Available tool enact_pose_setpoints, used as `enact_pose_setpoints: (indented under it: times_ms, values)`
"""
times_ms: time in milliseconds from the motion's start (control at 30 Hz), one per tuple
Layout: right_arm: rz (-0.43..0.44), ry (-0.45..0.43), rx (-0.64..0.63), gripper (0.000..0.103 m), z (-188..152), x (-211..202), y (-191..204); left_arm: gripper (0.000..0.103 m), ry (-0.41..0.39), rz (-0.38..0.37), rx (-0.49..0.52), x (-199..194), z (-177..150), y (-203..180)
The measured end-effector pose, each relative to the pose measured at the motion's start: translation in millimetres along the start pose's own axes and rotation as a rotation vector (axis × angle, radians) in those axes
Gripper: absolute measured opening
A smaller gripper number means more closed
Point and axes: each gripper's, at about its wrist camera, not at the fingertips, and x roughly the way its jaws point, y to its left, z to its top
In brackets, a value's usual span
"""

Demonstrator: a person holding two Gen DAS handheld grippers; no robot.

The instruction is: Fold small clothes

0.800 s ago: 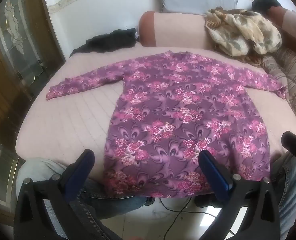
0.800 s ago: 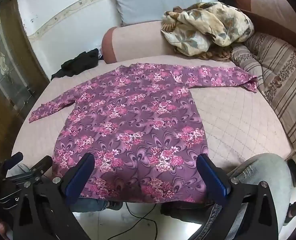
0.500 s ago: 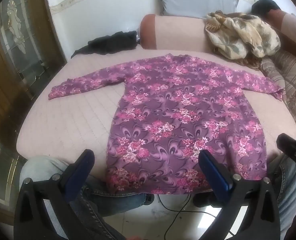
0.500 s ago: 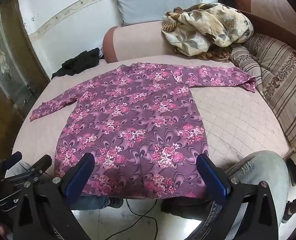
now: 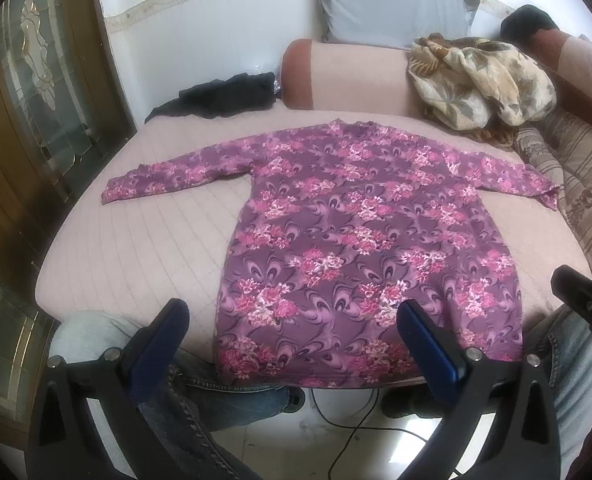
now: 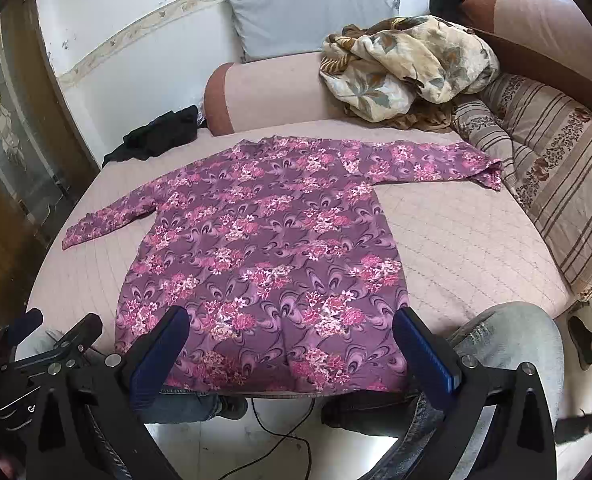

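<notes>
Your left gripper [image 5: 292,336] and your right gripper [image 6: 288,336] both stand spread to their widest, black frames with blue pads, holding nothing and touching nothing; each hangs above the near edge of the bed, tilted down toward the cloth.

Before you lies the bed [image 5: 136,248], a wide, pale pink quilted surface stitched in a diamond grid, rounded at its near edge. Spread flat on it, hem toward you and neck away, is the purple floral top [image 5: 359,240]: soft knit, long-sleeved, printed with pink blossoms and dark swirls. Its sleeves reach out to either side, the right cuff slightly crumpled where it touches the striped cushion [image 6: 555,184]. The hem hangs a little over the near edge.

Behind the top sit a pink cylindrical bolster [image 5: 351,76], a smooth grey pillow [image 5: 391,4], and a rumpled beige leaf-print blanket [image 5: 479,84]. A small dark garment [image 5: 224,96] lies bunched at the far left corner.

Your denim-clad knees [image 6: 503,340] show below the bed edge.
</notes>
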Motion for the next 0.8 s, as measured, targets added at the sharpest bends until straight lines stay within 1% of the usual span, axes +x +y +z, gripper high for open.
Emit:
enact_pose_setpoints:
  times_ms: [333, 533, 633, 800]
  values:
    - [-0.012, -0.016, -0.003, 0.103, 1.8, -9.4, 1.1, 0.103, -0.013, -0.003, 0.005, -9.4, 2.8, -3.8]
    - [0.013, -0.012, 0.016, 0.103, 9.0, -5.8, -6.3, 0.103, -0.010, -0.015, 0.011, -8.2, 6.1, -9.5]
    - [0.027, -0.001, 0.054, 0.102, 19.0, 4.0, -20.4, 0.103, -0.005, -0.037, 0.019, -3.1, 15.7, -14.9]
    - [0.027, 0.018, 0.127, 0.101, 44.4, 25.6, -54.5, 0.103, 0.005, -0.075, 0.019, 16.4, 43.7, -26.0]
